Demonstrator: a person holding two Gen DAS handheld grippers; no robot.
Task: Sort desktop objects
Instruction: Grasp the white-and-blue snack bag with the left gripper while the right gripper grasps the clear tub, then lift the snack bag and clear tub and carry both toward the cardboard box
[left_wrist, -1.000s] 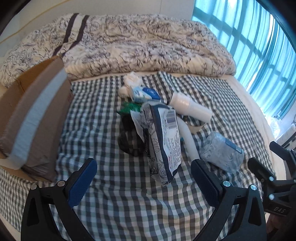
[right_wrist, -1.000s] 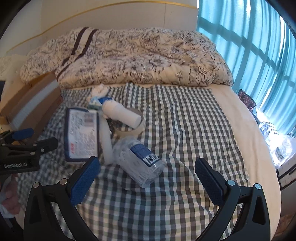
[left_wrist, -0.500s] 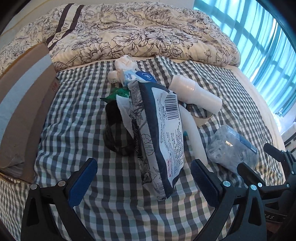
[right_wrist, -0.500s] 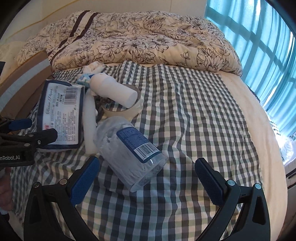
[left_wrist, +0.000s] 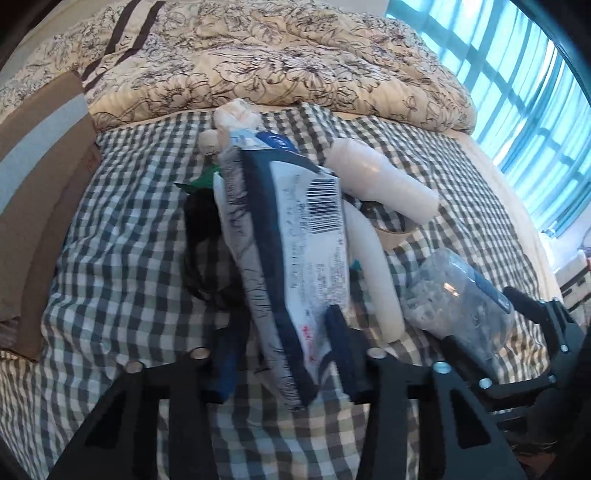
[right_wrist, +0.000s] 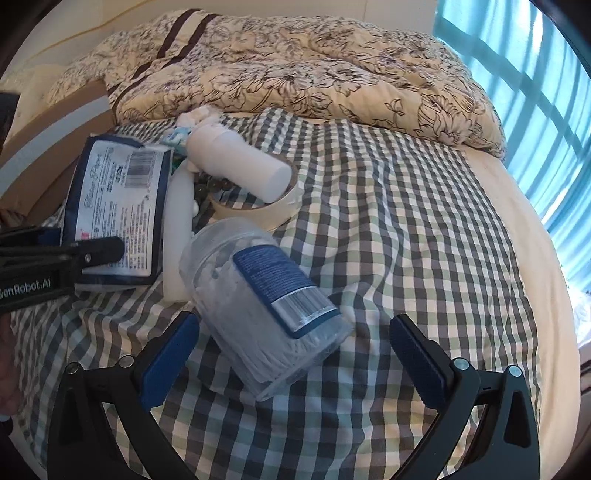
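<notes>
The checked cloth (right_wrist: 406, 221) is bare on the right half, up to the cream edge of the bed (right_wrist: 535, 258); there is open room there. On the left, the things lie crowded together, touching one another, and a brown striped cushion (left_wrist: 40, 192) closes that side.

The left claw (left_wrist: 284, 354) has its jaws closing around the near end of the tissue pack (left_wrist: 295, 258), which stands between the two blue pads; the picture is blurred, so I cannot tell if the pads press it already. The pack is white with a dark blue border and a barcode, and it lies tilted over a black object (left_wrist: 207, 258). Just beside it on the right lies a white tube (left_wrist: 373, 273).

The right claw (right_wrist: 291, 362) is released, its jaws stand wide apart. Between them lies the clear jar (right_wrist: 266, 306) on its side, with a blue label and white cotton sticks inside; the pads do not touch it.

Behind the jar a white bottle (right_wrist: 236, 166) rests slanted on a roll of tape (right_wrist: 258, 214). At the far end of the pile is a crumpled white tissue (right_wrist: 195, 114).

A flowered quilt (right_wrist: 295, 74) is heaped at the head of the bed. A window with blue curtains (right_wrist: 535, 92) is on the right side of the room.
</notes>
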